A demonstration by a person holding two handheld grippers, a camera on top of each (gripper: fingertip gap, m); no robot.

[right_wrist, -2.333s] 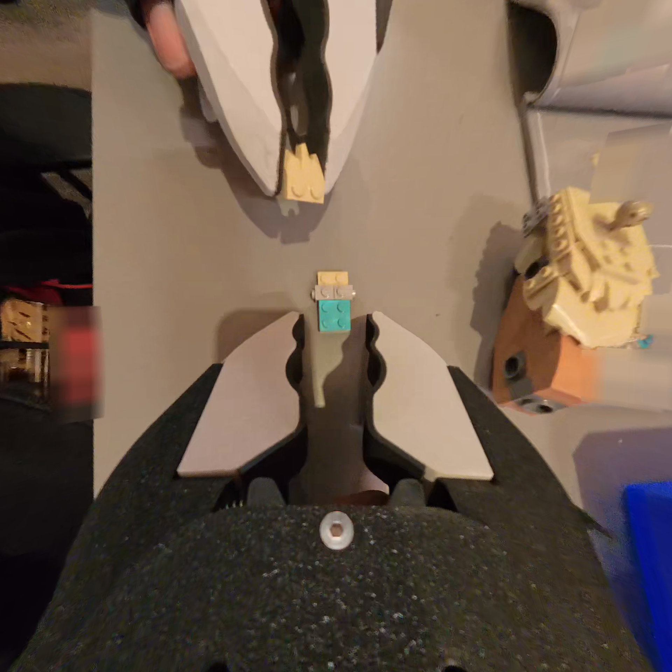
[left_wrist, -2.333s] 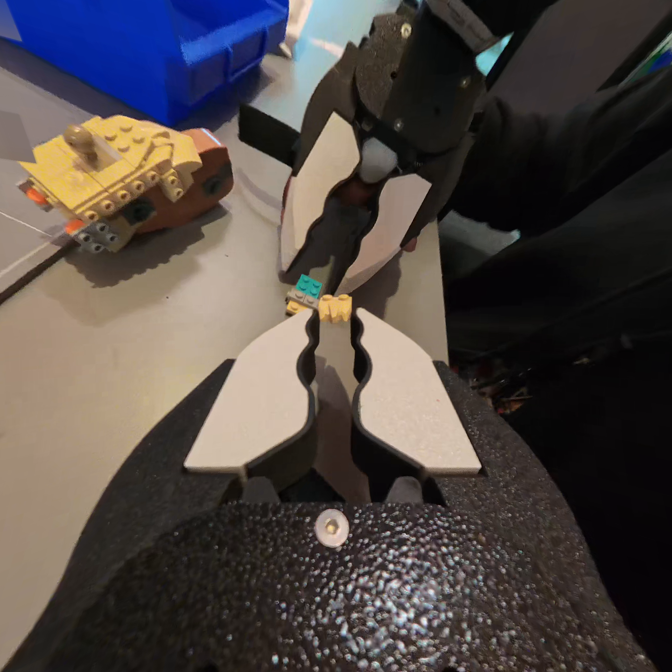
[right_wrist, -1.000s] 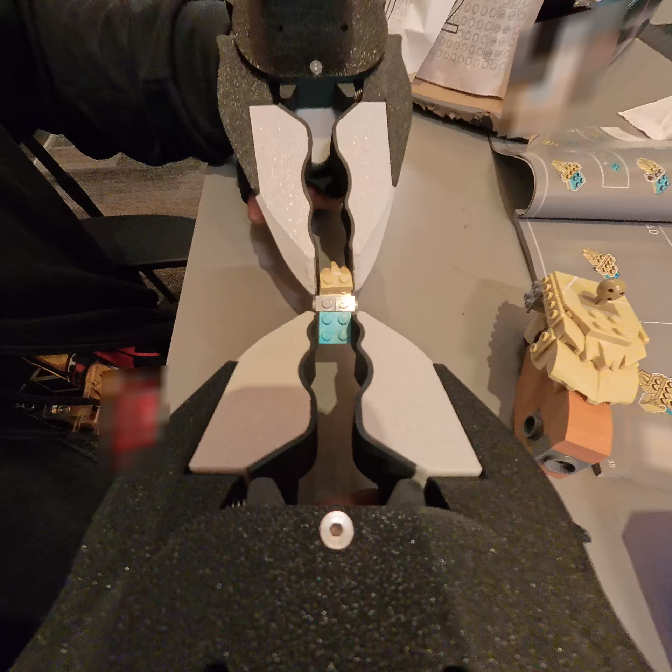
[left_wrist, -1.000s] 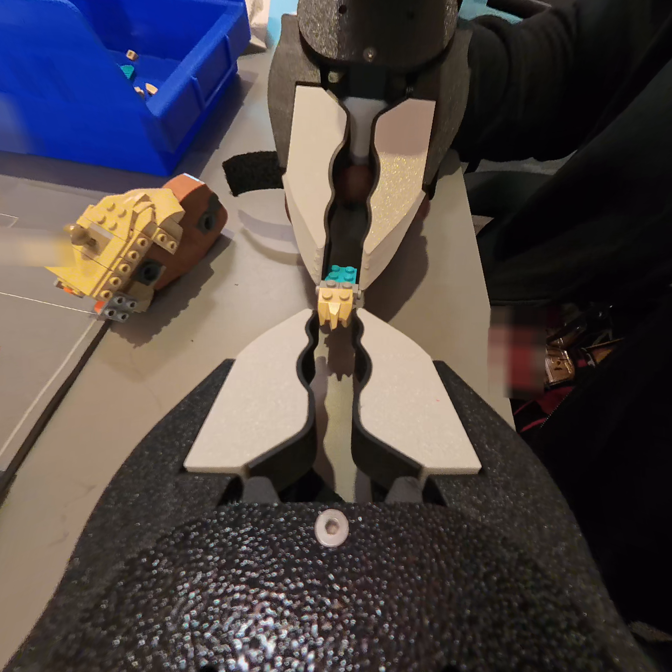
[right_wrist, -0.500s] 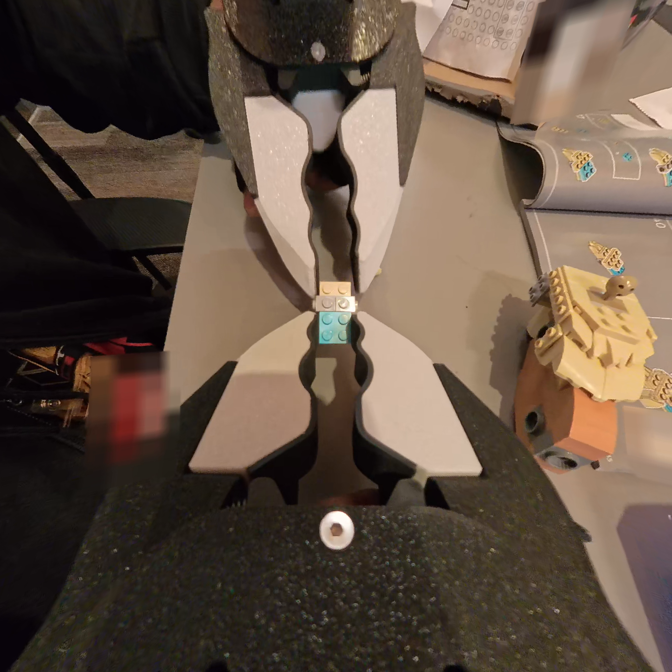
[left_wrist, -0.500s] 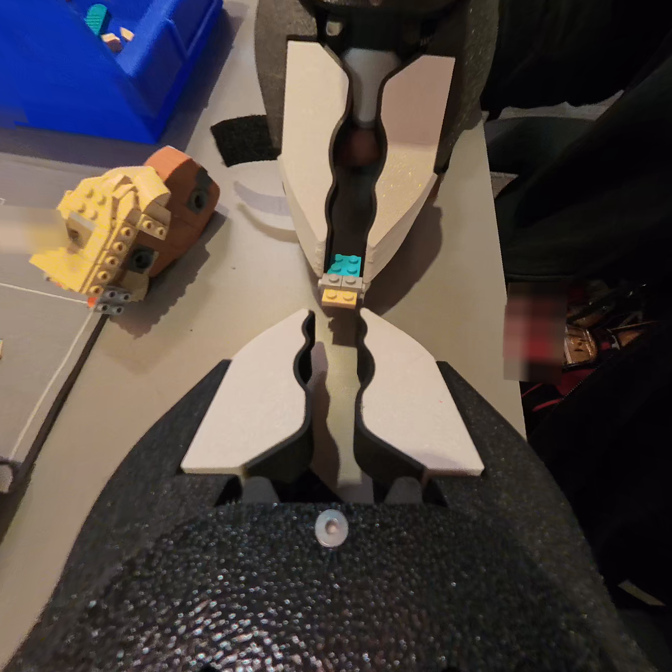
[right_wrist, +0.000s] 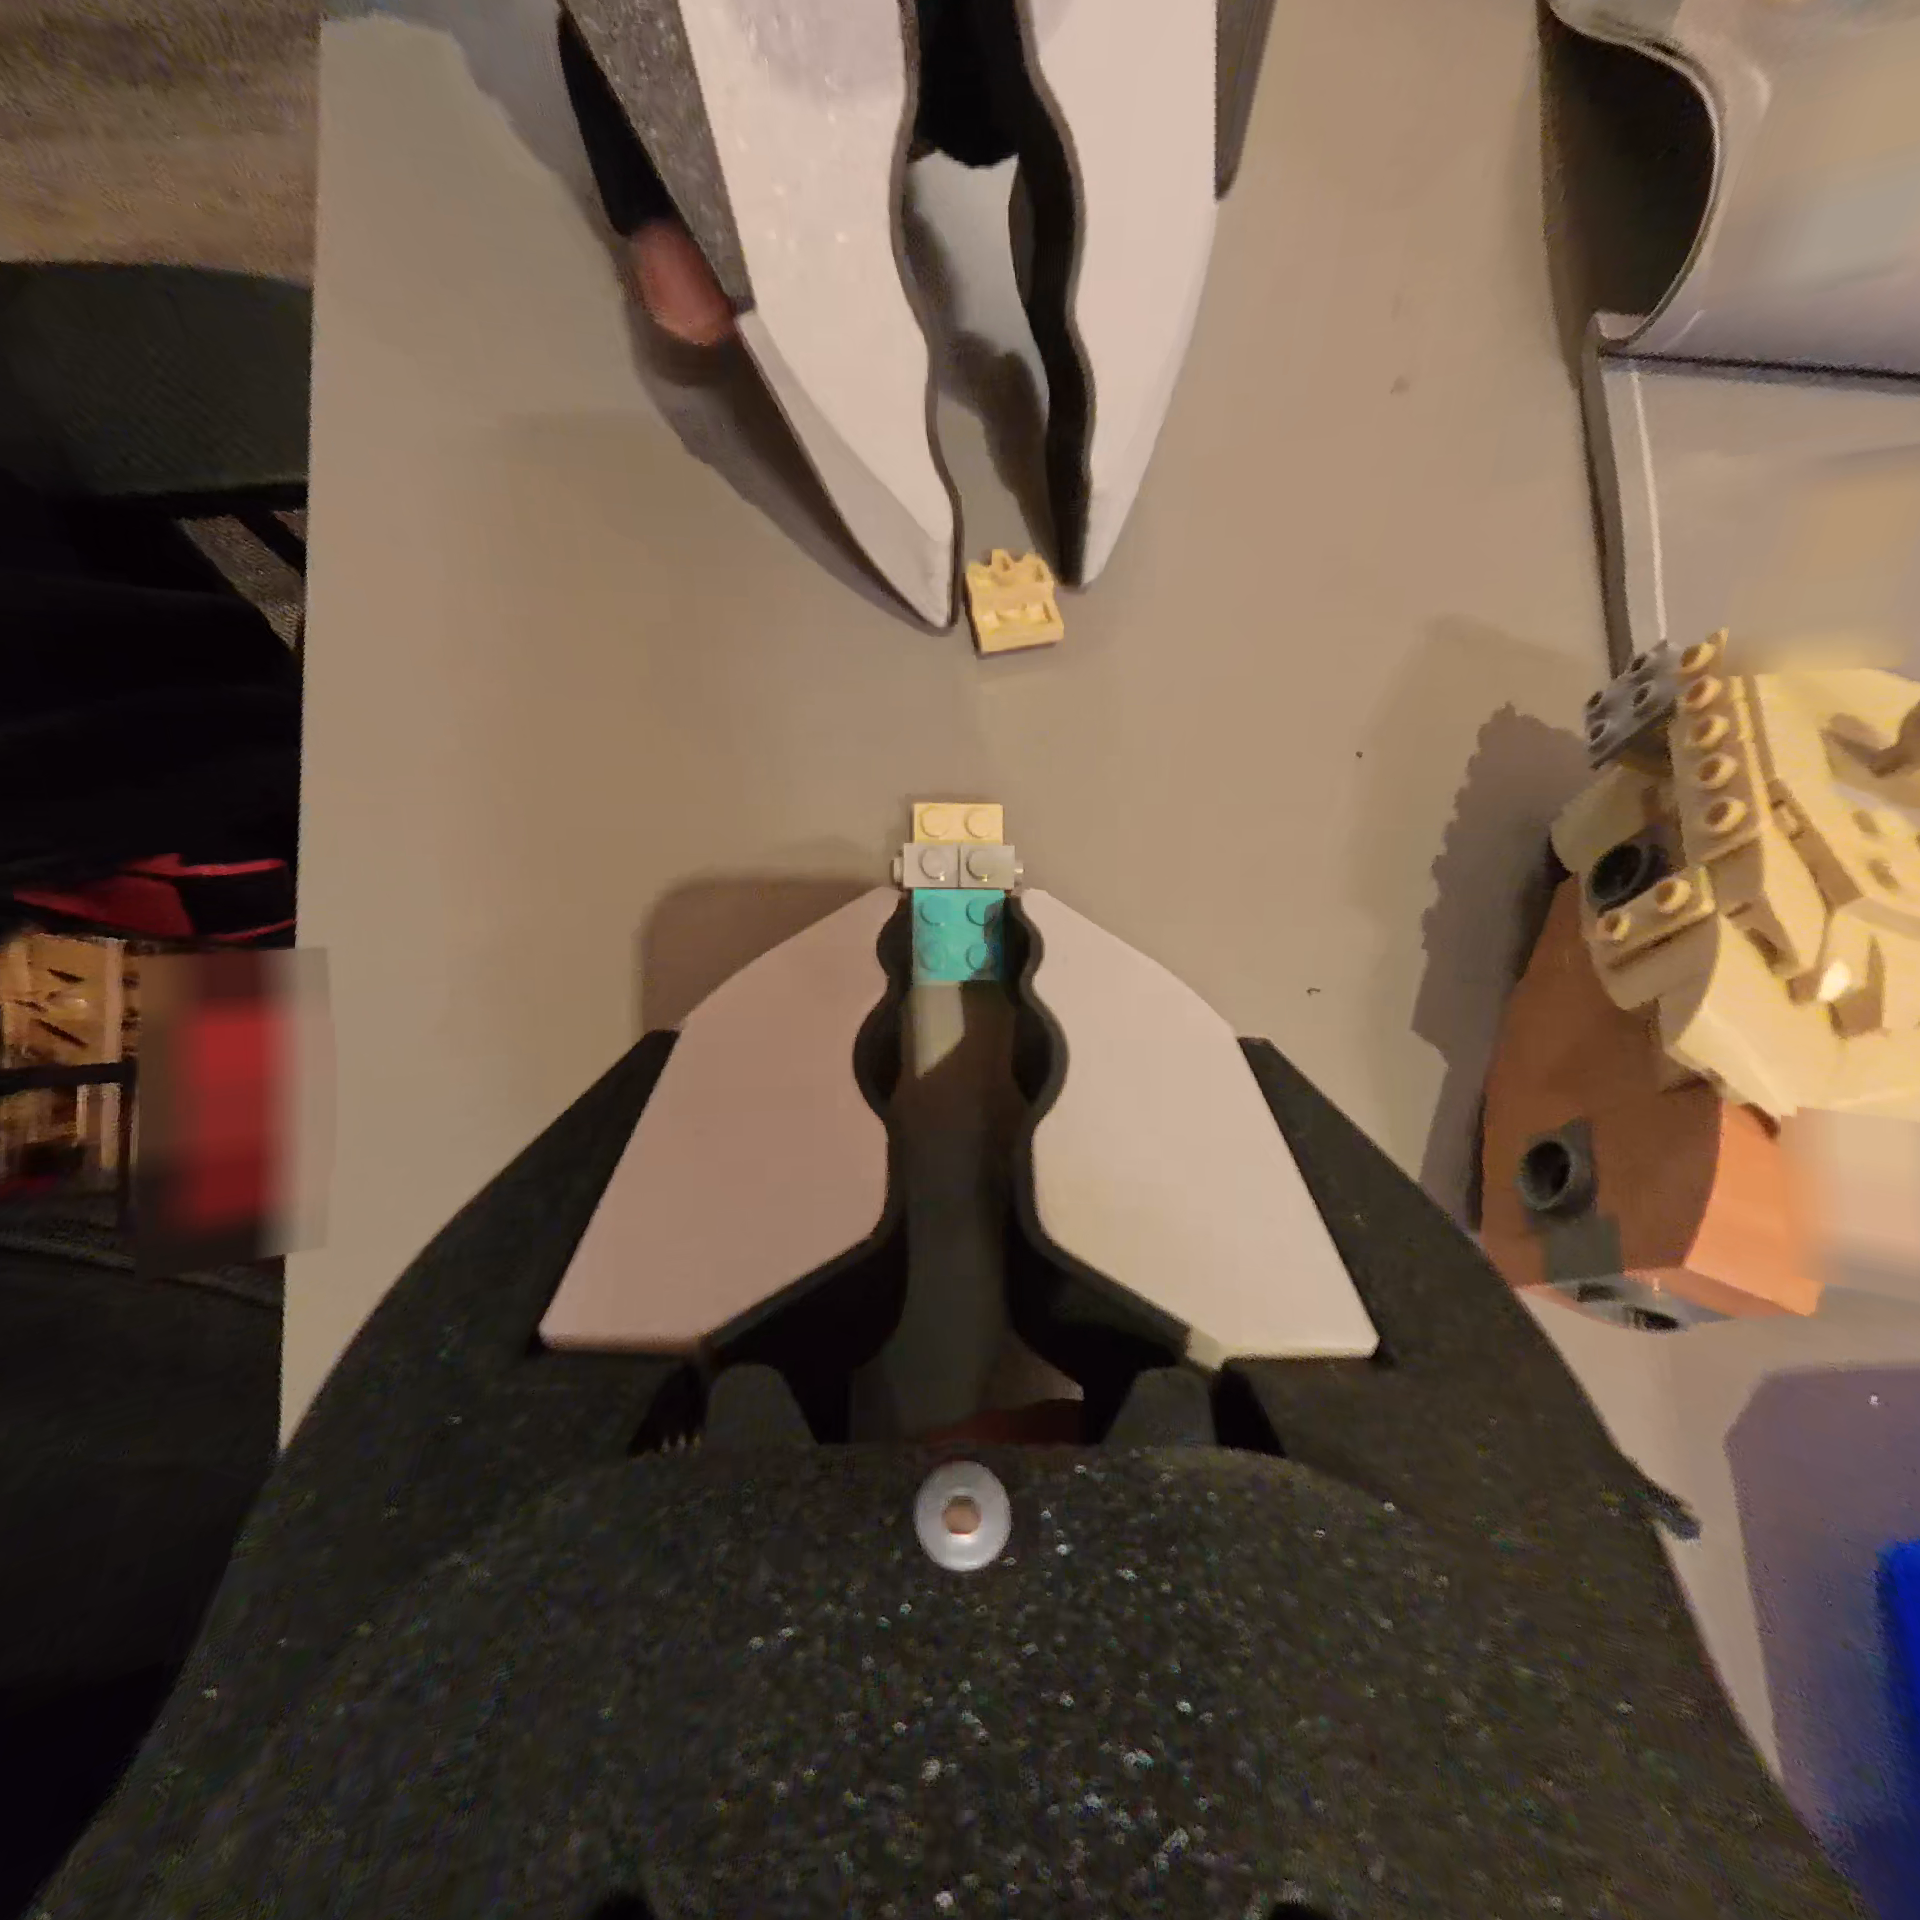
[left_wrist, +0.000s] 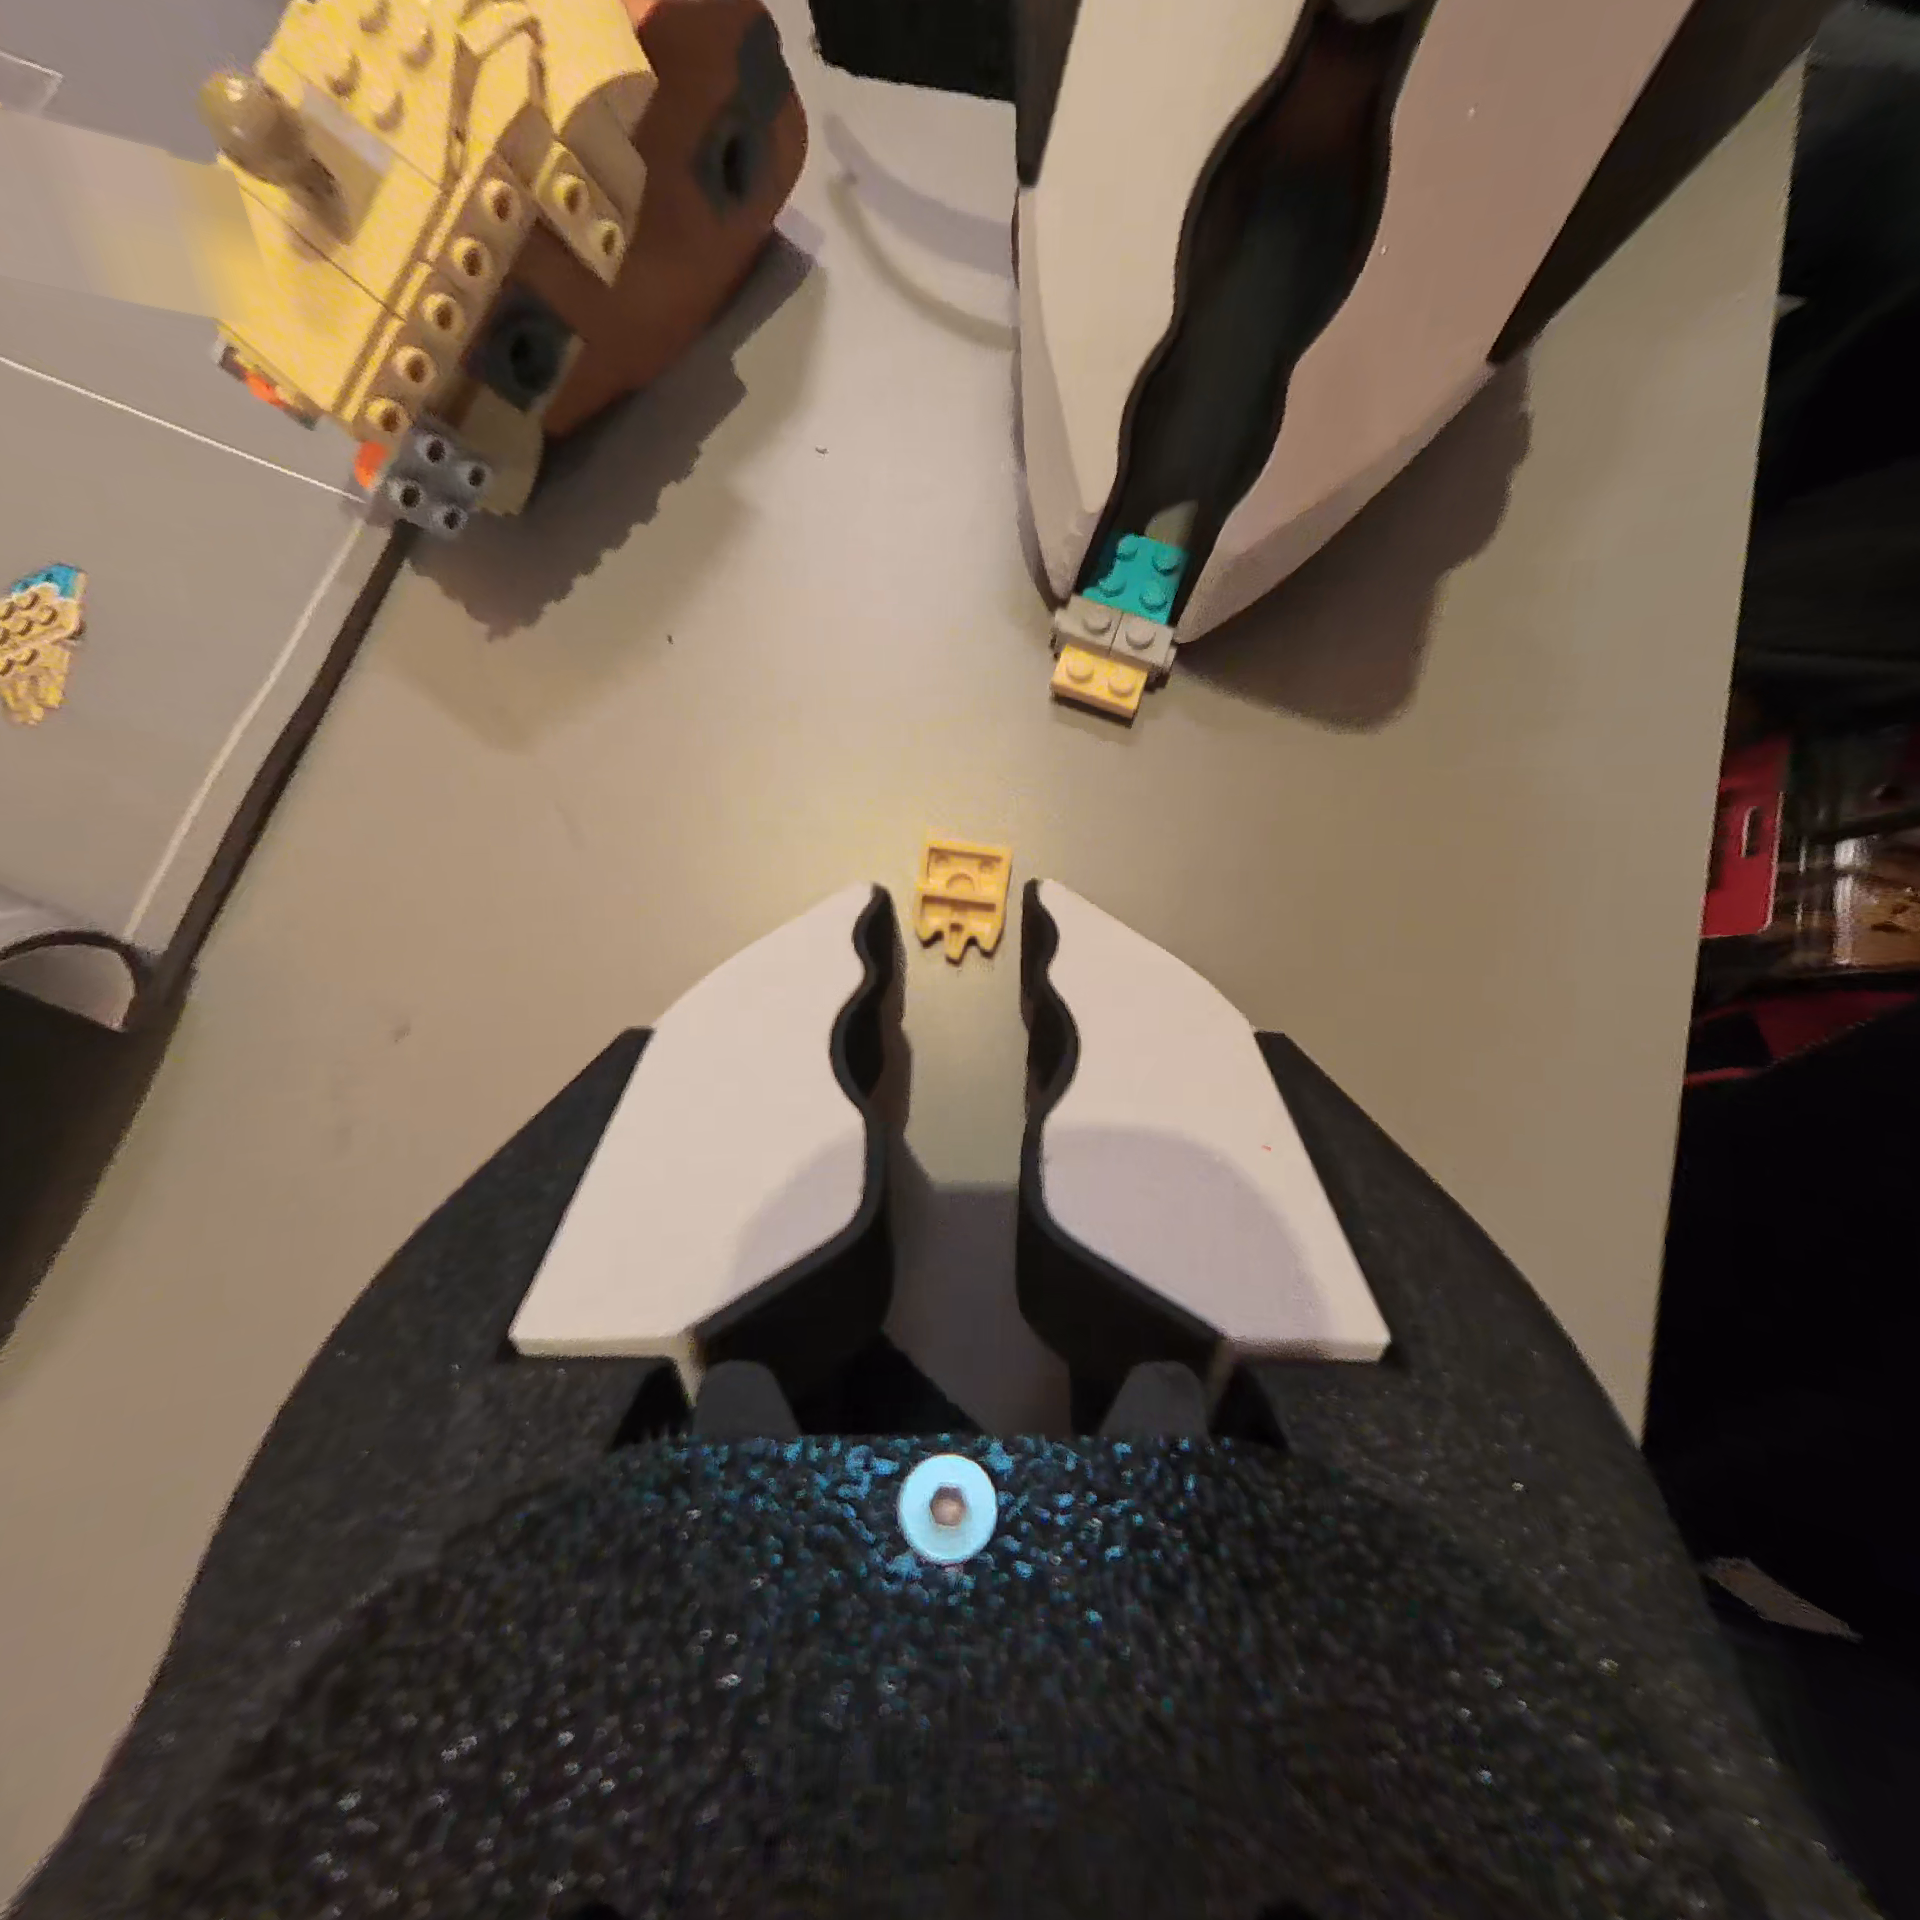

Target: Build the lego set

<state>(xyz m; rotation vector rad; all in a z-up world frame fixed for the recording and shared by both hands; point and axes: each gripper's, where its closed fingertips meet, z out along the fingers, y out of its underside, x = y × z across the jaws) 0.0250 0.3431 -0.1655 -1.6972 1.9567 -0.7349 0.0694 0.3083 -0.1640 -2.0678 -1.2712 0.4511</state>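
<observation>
My left gripper [left_wrist: 951, 899] is open, low over the grey table [left_wrist: 644, 790]. A small tan claw piece [left_wrist: 964, 902] lies loose on the table between its tips, underside up; it also shows in the right wrist view [right_wrist: 1013, 615]. My right gripper [right_wrist: 961, 906] is shut on a small assembly: a teal brick [right_wrist: 958, 937] between the fingers, with a grey plate [right_wrist: 958, 862] and a tan plate [right_wrist: 958, 821] sticking out ahead. The same assembly [left_wrist: 1127, 613] shows in the left wrist view, a short way beyond the claw piece.
A large tan and brown model [left_wrist: 499, 229] lies on its side on the table, right of my right gripper [right_wrist: 1714, 987]. An open instruction booklet [left_wrist: 114, 488] lies under and behind it. The table edge [left_wrist: 1725, 727] is close by. A blue bin corner [right_wrist: 1901, 1621] shows.
The tan claw piece has come away from the small assembly and now lies on the table. The two grippers have drawn apart, and both views sit closer to the table.
</observation>
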